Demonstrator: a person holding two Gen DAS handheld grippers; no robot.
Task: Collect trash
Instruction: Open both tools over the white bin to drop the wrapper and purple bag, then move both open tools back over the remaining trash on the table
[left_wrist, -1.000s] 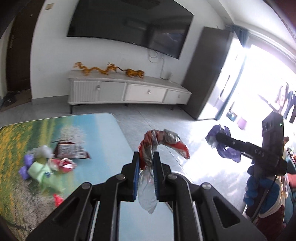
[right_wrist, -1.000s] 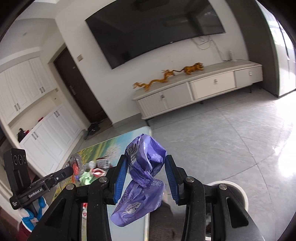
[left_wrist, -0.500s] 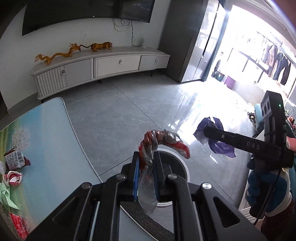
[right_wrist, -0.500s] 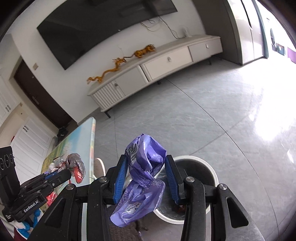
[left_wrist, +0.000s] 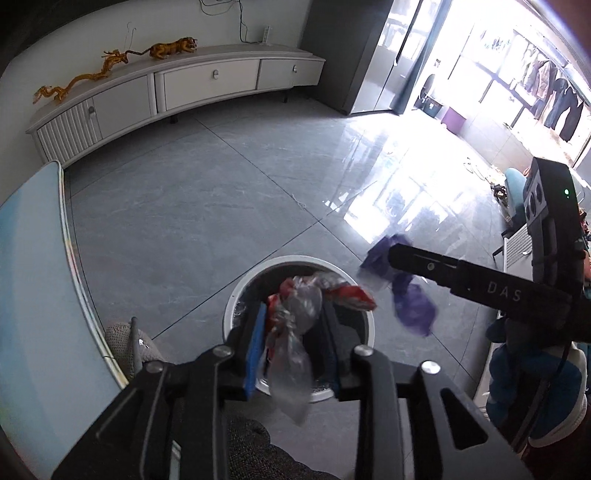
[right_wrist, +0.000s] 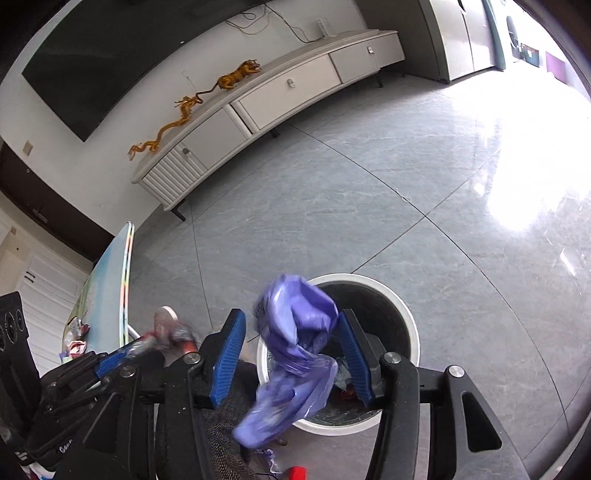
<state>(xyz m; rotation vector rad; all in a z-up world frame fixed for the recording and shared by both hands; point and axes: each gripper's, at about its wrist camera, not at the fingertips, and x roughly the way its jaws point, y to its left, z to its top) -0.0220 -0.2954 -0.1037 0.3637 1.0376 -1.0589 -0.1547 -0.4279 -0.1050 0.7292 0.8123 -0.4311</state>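
Now the drop into the white waste bin (left_wrist: 236, 295) is in hand: both pieces are being let go above its mouth. Left gripper (left_wrist: 293, 347) jaws are opening, the red-and-silver wrapper (left_wrist: 295, 325) loose between them; right gripper (right_wrist: 291, 354) jaws are opening around the purple plastic bag (right_wrist: 295, 343). Next, a clean fall inside the bin's rim must be confirmed

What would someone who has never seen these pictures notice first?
Probably the purple plastic bag, crumpled and blurred between the opening jaws of the right hand-held gripper, over the white-rimmed trash bin on the grey tile floor. Next, the red and clear wrapper between the left hand-held gripper's opening jaws above the same bin. Behind, golden dragon and tiger figurines line a long white cabinet.
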